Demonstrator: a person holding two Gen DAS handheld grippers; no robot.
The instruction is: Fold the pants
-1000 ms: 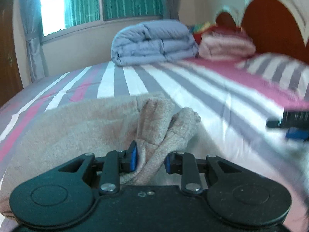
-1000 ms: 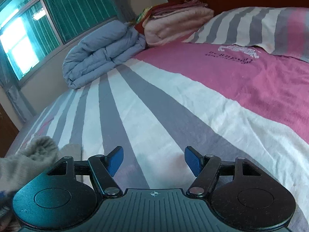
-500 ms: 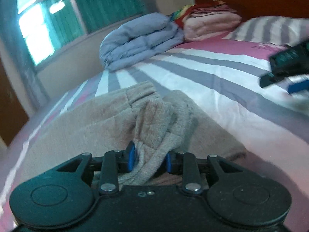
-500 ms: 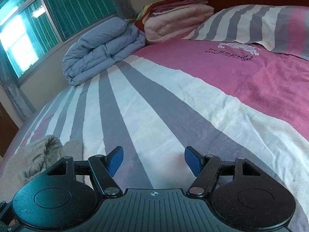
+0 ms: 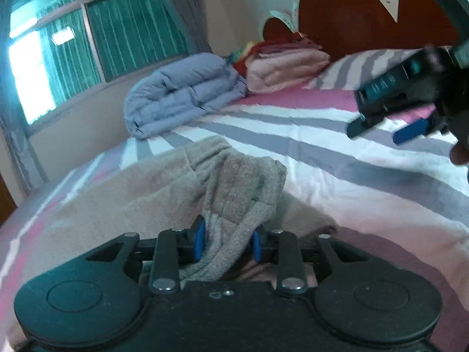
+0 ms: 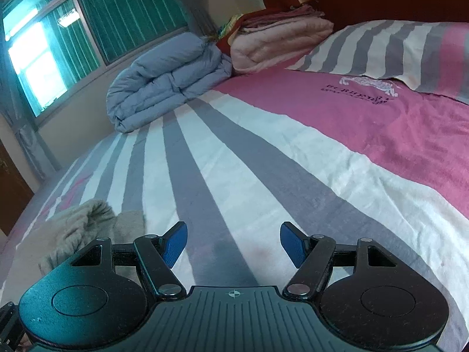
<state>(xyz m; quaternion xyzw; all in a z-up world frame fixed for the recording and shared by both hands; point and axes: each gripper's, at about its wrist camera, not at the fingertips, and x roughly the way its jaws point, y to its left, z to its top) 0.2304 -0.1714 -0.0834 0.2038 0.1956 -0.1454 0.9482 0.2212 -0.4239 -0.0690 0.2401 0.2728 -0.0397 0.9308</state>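
The beige knit pants (image 5: 164,187) lie spread on the striped bed, with one bunched end pulled up toward the camera. My left gripper (image 5: 228,242) is shut on that bunched fold, and the fabric fills the narrow gap between its blue pads. In the right wrist view the pants (image 6: 85,220) show as a heap at the lower left. My right gripper (image 6: 233,242) is open over the bare sheet, with nothing between its fingers. It also hangs in the air at the right edge of the left wrist view, as the right gripper (image 5: 378,133).
A folded grey-blue duvet (image 5: 181,96) and a stack of pink blankets (image 5: 287,67) sit at the far side near the window (image 5: 88,44). A striped pillow (image 6: 381,50) lies against the red-brown headboard (image 5: 351,14). Striped sheet (image 6: 234,161) stretches between the pants and the pillow.
The left gripper has rolled and shifted, keeping the bunched fold between its pads. The right gripper now sits higher in the left wrist view. The right wrist view has hardly changed.
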